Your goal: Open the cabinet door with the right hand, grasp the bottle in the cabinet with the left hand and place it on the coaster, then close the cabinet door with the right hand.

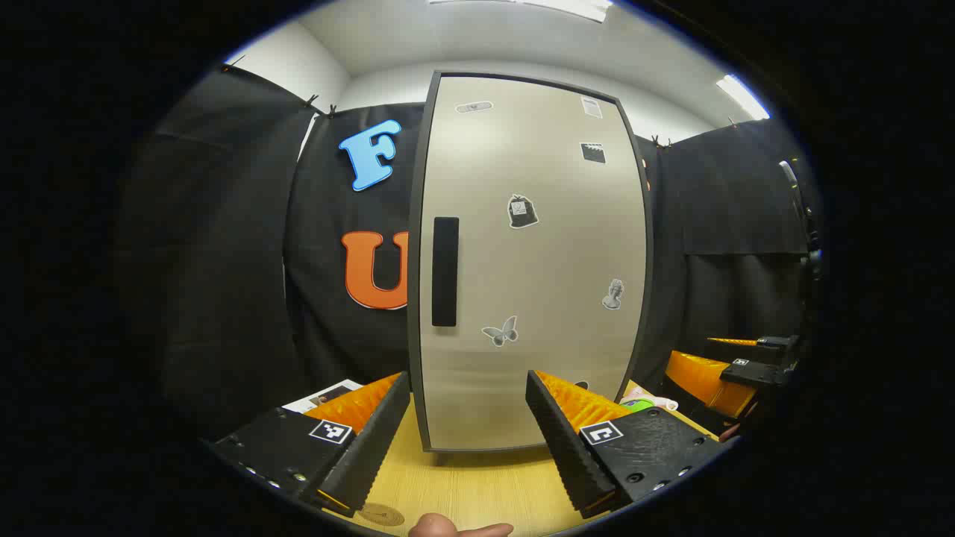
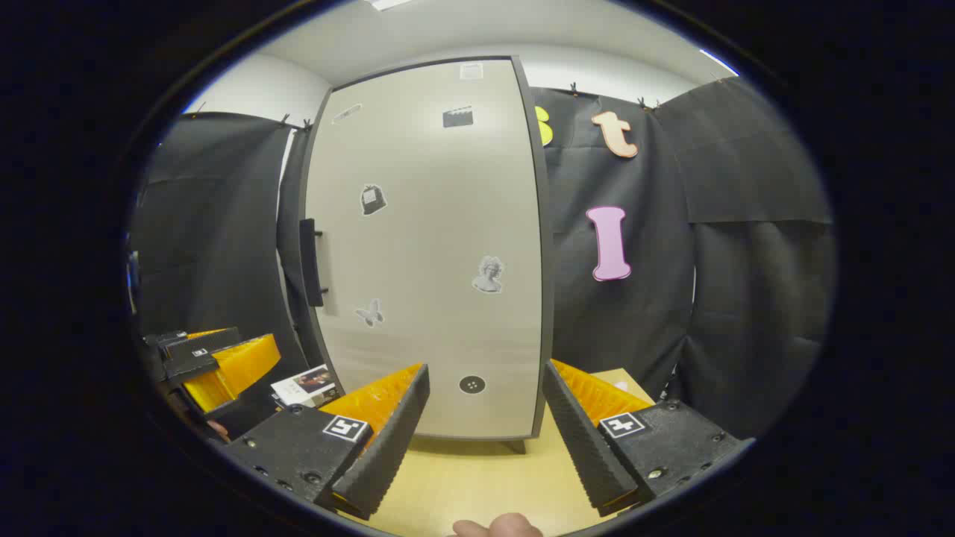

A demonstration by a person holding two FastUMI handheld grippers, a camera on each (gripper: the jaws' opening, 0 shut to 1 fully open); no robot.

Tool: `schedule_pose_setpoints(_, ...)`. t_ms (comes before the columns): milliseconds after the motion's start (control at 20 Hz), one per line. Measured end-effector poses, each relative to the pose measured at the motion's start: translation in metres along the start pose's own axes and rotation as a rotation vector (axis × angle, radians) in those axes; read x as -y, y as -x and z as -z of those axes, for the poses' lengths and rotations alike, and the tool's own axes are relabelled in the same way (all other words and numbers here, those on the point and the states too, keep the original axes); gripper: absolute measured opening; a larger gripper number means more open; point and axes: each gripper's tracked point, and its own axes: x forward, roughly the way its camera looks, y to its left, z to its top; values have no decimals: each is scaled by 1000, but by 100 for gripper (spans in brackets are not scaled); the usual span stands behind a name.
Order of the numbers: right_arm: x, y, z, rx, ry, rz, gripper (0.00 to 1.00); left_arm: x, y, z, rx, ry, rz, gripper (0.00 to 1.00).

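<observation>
Evenly and brightly lit from ceiling panels at 12 and 1 o'clock in the left gripper view, at 12 in the right gripper view. Soft shadow under the cabinet on the table. No glare on the door. Strong fisheye bending of straight edges toward the rim. Sharp at centre, slightly soft at the fingers.
</observation>
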Motion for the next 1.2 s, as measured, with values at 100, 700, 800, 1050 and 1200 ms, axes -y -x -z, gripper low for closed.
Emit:
schedule_pose_setpoints(100, 0, 0, 0, -2, 0, -1, 98, -1, 0, 0, 3, -1, -2, 95)
schedule_pose_setpoints(700, 0, 0, -6, 9, 12, -10, 98, 2, 0, -2, 7, 6, -7, 95)
schedule_pose_setpoints(800, -5, 0, -8, 12, 7, -28, 98, 2, 1, -2, 6, 7, -8, 95)
schedule_pose_setpoints(1050, -37, -16, -31, 45, 30, -112, 98, -9, 20, 0, 17, -3, -40, 95)
schedule_pose_setpoints(1200, -77, -35, -44, 51, 61, -202, 98, -25, 44, 3, 33, -14, -88, 95)
